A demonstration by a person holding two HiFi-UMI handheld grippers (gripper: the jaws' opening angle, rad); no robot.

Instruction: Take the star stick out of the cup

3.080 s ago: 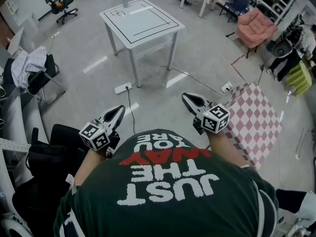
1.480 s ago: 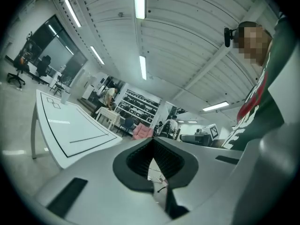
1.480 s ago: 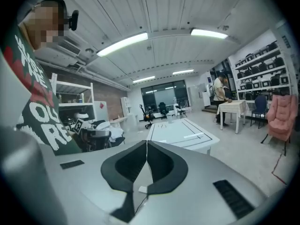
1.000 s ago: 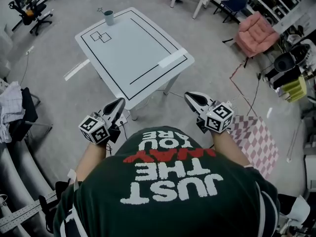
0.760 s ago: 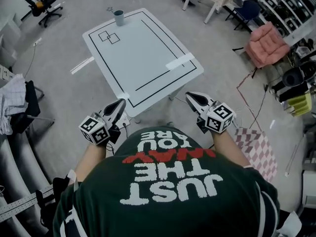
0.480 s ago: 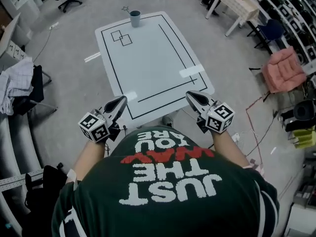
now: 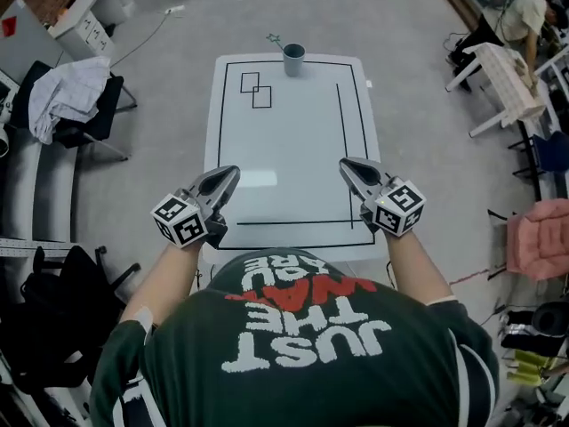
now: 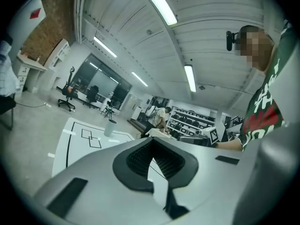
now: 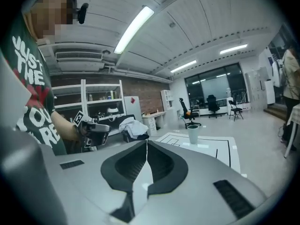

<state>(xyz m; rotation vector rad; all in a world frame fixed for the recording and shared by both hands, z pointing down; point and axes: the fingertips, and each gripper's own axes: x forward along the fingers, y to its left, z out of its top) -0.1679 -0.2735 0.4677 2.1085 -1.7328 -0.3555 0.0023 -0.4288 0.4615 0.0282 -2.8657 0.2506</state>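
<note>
Star stick (image 7: 275, 39): standing in the cup (image 7: 293, 59), tip leaning toward 10 o'clock; seemingly star-headed, small in view.
Cup: upright, 12 o'clock end of the surface (image 7: 293, 149).
Left gripper (image 7: 231, 173): 7 o'clock edge, jaws together, empty.
Right gripper (image 7: 346, 164): 5 o'clock edge, jaws together, empty.

I count one cup (image 7: 293, 60), one star stick (image 7: 276, 39), one counter (image 7: 289, 140) and two claws: left claw (image 7: 234, 172), right claw (image 7: 344, 163).
</note>
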